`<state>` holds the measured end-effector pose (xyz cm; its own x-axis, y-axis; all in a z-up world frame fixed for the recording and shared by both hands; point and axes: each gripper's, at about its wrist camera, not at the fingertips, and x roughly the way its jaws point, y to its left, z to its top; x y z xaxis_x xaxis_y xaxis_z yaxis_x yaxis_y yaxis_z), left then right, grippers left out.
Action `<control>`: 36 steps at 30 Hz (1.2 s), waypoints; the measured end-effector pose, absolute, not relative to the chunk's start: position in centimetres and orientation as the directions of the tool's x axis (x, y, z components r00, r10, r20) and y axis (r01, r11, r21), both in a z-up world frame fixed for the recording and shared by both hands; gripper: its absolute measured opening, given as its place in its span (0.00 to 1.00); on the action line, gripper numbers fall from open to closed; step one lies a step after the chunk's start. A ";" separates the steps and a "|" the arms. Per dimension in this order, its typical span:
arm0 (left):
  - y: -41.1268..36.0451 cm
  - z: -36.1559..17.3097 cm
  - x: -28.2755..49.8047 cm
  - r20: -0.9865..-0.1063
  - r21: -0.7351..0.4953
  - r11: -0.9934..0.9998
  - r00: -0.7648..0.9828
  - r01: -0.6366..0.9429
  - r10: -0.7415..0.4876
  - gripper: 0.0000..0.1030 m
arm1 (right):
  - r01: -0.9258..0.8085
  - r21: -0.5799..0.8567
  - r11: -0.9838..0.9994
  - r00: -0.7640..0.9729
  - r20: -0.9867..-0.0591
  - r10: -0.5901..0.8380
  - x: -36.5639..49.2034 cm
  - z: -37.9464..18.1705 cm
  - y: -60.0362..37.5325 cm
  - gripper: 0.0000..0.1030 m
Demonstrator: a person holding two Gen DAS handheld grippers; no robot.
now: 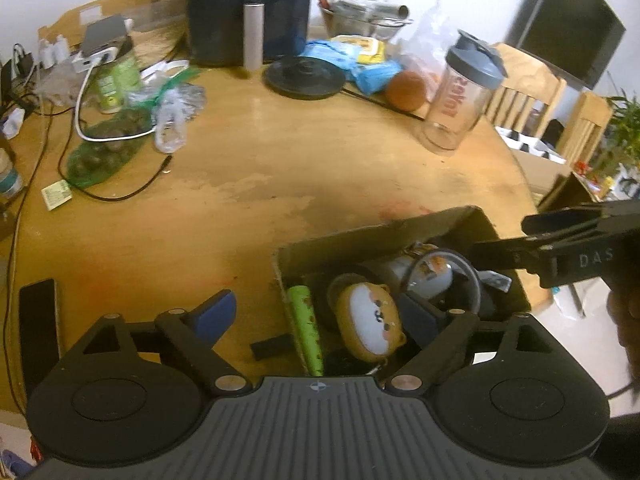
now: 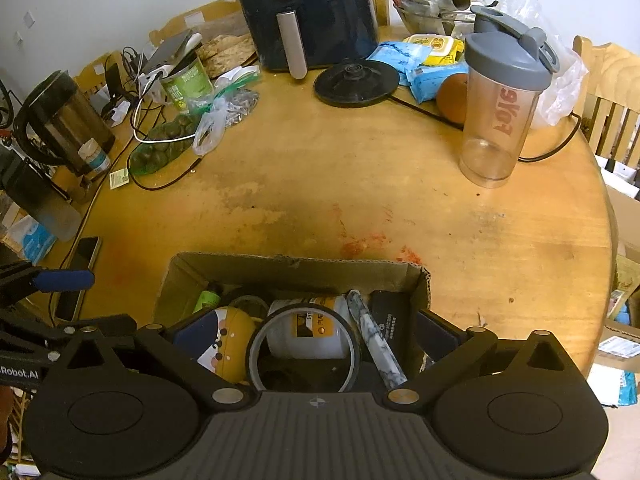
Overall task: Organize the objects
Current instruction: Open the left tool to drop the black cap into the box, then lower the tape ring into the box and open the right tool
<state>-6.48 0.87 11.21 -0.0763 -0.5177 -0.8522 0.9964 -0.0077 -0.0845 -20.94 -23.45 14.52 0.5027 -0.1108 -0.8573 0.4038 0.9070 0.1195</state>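
Both grippers hang over the cardboard box (image 2: 296, 270) at the near edge of the wooden worktop (image 2: 360, 184). The left gripper (image 1: 320, 312) and the right gripper (image 2: 312, 332) are spread wide and pinch nothing. In the box lie a yellow dog-face case (image 1: 372, 324), a green tube (image 1: 306, 328) and a white bottle (image 2: 308, 332).

Table (image 2: 360, 200) ctr clear, box (image 2: 296, 266) prob. full

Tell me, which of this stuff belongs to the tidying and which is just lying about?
Tidying: cardboard box, dog-faced case, green tube, white bottle, marbled pen, both tongs.

Lying about: air fryer, shaker bottle, phone, orange.
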 end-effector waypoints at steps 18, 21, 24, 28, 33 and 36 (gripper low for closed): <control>0.5 15.7 -8.4 -0.669 0.180 -0.002 0.121 0.984 -0.734 1.00 | 0.443 -0.182 0.878 0.679 -0.571 -0.461 -21.9 19.0 -20.7 1.00; 0.4 16.3 -8.6 -0.645 0.192 0.013 0.136 0.981 -0.752 1.00 | 0.458 -0.213 0.863 0.690 -0.527 -0.496 -21.9 19.7 -20.4 1.00; 0.2 16.8 -9.3 -0.624 0.258 0.018 0.180 0.966 -0.760 1.00 | 0.482 -0.222 0.847 0.677 -0.519 -0.521 -21.7 20.1 -20.5 1.00; -0.1 17.2 -9.1 -0.638 0.253 -0.002 0.165 0.967 -0.752 1.00 | 0.522 -0.242 0.818 0.647 -0.512 -0.565 -21.6 20.4 -20.0 1.00; -1.0 17.1 -8.1 -0.730 0.173 0.029 0.148 0.985 -0.667 1.00 | 0.539 -0.162 0.826 0.563 -0.660 -0.497 -20.7 20.0 -20.9 1.00; -1.2 16.6 -7.6 -0.762 0.150 0.043 0.144 0.988 -0.631 1.00 | 0.542 -0.148 0.828 0.503 -0.732 -0.460 -20.3 19.4 -21.2 1.00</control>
<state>-7.61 -1.23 16.65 0.1437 -0.6311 -0.7623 0.9877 0.0432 0.1505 -20.29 -21.25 19.41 0.5029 -0.4597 -0.7320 0.5416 0.8276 -0.1475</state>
